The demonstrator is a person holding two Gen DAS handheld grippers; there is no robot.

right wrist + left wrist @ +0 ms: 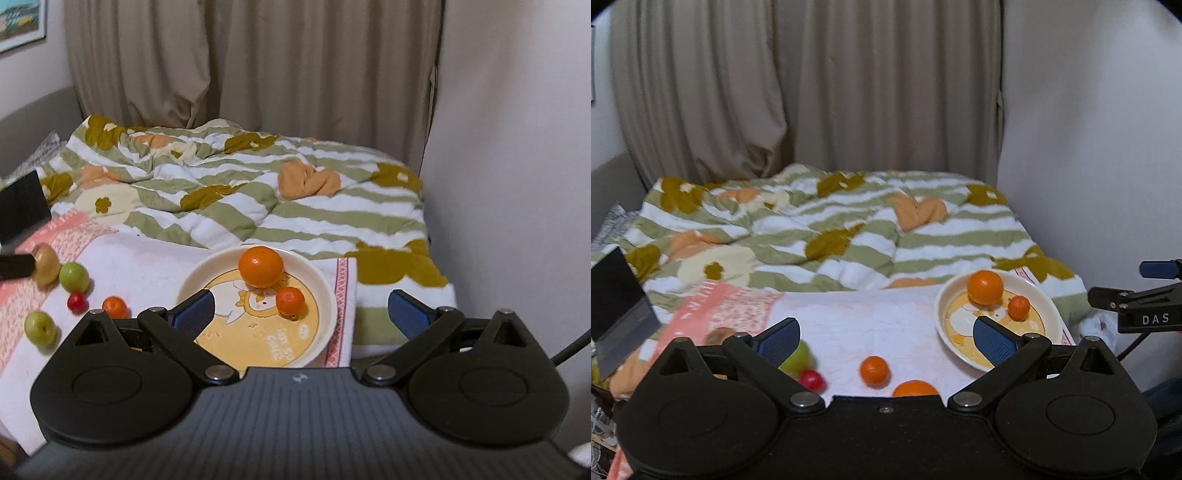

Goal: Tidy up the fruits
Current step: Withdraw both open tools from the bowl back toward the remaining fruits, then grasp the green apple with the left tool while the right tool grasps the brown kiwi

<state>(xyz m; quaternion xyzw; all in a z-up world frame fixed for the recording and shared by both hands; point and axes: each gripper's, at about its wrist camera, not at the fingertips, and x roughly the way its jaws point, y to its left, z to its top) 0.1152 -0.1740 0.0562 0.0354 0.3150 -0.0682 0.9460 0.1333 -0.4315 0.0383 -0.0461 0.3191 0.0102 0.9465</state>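
On a towel point(155, 266) spread over the bed, green fruits point(74, 277), a red one point(77, 302) and a small orange point(115, 307) lie loose at left. Two oranges point(260, 266) sit in the cartoon plate point(328, 291) at right, while the left gripper point(886, 336) and right gripper point(299, 314) hover with jaws spread wide, holding nothing

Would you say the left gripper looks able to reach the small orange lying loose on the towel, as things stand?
Probably yes. The left gripper is open and empty, and the small orange sits on bare towel just ahead of its fingers, with nothing between them.
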